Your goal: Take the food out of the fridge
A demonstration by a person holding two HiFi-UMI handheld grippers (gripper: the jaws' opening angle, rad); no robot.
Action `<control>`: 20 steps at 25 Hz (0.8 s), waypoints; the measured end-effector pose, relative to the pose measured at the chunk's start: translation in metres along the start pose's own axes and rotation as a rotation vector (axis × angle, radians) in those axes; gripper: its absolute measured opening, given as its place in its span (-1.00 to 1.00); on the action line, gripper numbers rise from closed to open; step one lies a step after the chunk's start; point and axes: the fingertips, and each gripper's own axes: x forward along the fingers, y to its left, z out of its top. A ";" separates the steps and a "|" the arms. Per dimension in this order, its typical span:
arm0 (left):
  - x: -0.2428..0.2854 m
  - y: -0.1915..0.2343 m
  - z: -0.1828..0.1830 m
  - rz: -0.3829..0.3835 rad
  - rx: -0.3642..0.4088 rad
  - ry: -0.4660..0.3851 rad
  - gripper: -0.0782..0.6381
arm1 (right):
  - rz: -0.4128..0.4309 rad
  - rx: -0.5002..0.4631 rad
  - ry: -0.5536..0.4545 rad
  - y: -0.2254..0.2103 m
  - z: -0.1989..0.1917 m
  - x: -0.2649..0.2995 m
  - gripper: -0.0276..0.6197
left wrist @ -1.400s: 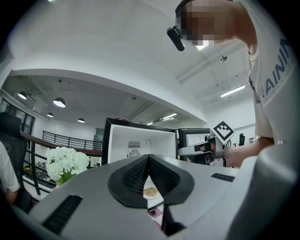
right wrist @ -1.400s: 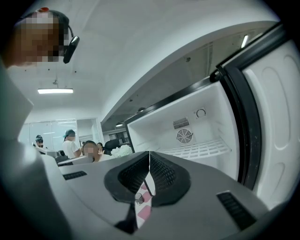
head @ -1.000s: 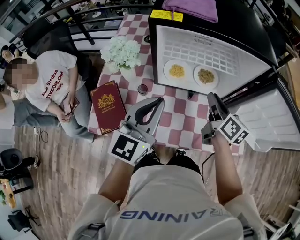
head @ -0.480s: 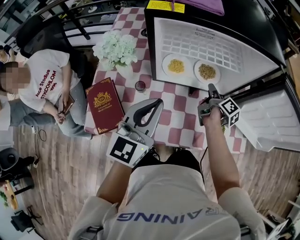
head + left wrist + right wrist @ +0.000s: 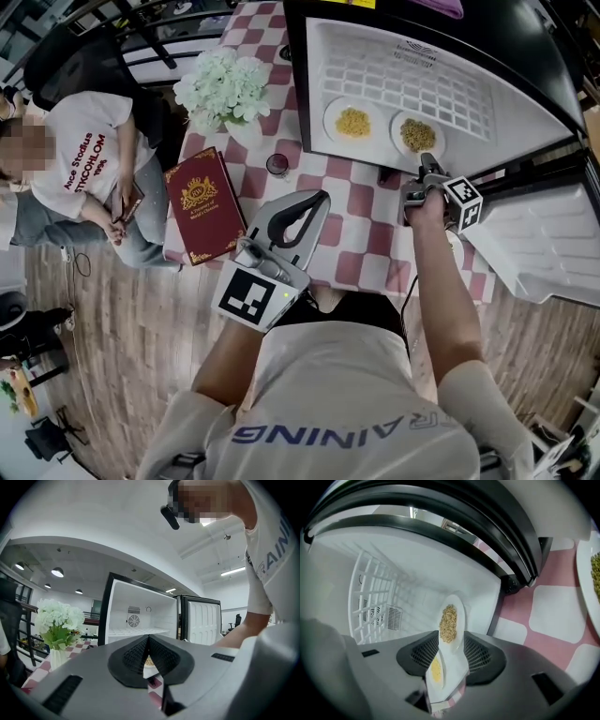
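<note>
The small fridge (image 5: pixel 487 70) stands open on the checked table. Two white plates lie on its floor: one with yellow food (image 5: pixel 352 122), one with brown grains (image 5: pixel 417 135). My right gripper (image 5: pixel 429 163) is at the fridge mouth, just before the brown-grain plate, jaws open and empty. In the right gripper view both plates, brown grains (image 5: pixel 450 619) and yellow (image 5: pixel 435 668), show through the gap of the right gripper (image 5: pixel 450 654), farther in. My left gripper (image 5: pixel 317 201) hangs over the table's near side, shut and empty. In its own view the left gripper (image 5: pixel 148 642) has its pads together.
The fridge door (image 5: pixel 539 234) swings open to the right. A vase of white flowers (image 5: pixel 223 82), a red book (image 5: pixel 199 204) and a small dark jar (image 5: pixel 277 165) are on the table's left half. Another plate's rim (image 5: pixel 584 569) lies on the cloth. A person (image 5: pixel 84 159) sits at left.
My right gripper has gone forward and down to the fridge mouth, rolling as it went, and its jaws stand wider. The left gripper has sunk slightly.
</note>
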 end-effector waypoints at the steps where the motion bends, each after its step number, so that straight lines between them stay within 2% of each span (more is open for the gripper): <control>1: 0.002 -0.001 -0.001 -0.002 0.001 0.001 -0.76 | -0.003 0.015 0.001 -0.002 -0.001 0.002 -0.42; 9: 0.008 -0.004 -0.005 -0.014 -0.008 0.016 -0.76 | 0.007 0.094 -0.027 -0.008 -0.002 0.013 -0.42; 12: 0.007 -0.004 -0.007 -0.014 -0.010 0.025 -0.76 | -0.013 0.101 -0.038 -0.011 -0.001 0.016 -0.43; 15: 0.006 -0.002 -0.010 -0.010 -0.010 0.031 -0.76 | -0.071 0.083 -0.024 -0.018 -0.004 0.016 -0.78; 20: 0.003 -0.002 -0.010 -0.010 -0.019 0.030 -0.76 | -0.042 0.074 -0.030 -0.017 -0.005 -0.001 -0.80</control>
